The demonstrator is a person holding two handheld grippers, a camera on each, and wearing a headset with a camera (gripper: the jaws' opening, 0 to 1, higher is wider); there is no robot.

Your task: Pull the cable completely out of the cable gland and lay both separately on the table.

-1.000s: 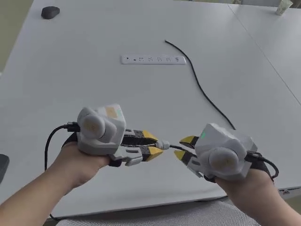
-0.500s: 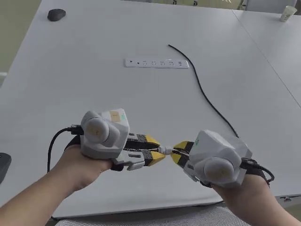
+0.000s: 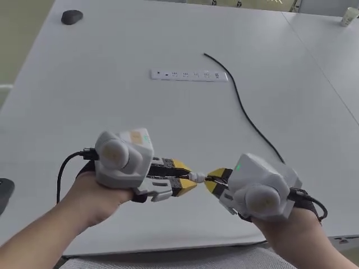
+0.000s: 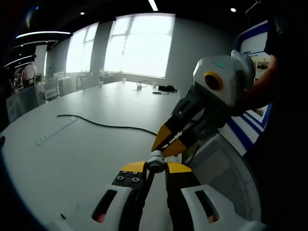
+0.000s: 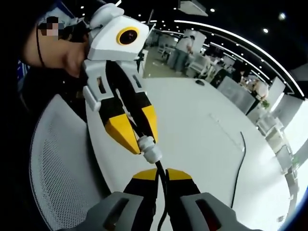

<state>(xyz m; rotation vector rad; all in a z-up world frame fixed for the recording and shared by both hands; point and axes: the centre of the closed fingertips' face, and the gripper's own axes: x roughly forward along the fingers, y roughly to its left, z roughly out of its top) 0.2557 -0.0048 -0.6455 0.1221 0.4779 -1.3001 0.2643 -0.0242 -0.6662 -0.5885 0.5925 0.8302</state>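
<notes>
Hovering above white tabletop's [image 3: 140, 112] near edge. Pinching small white plastic cable gland [image 3: 196, 177] in left tongs [image 3: 189, 175], long axis lying left-right, mouth pointing right. Clamping thin black cable [image 5: 161, 177] in right tongs [image 3: 212, 180], just beside the gland, tips nearly meeting.

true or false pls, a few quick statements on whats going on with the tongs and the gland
1. The left tongs grip the cable gland. True.
2. The right tongs are open and hold nothing. False: they are shut on the black cable.
3. The cable is already out of the gland. False: it runs into the gland.
4. A power strip lies on the table beyond the grippers. True.
5. The mouse sits beside the right tongs. False: it is at the table's far left corner.
</notes>
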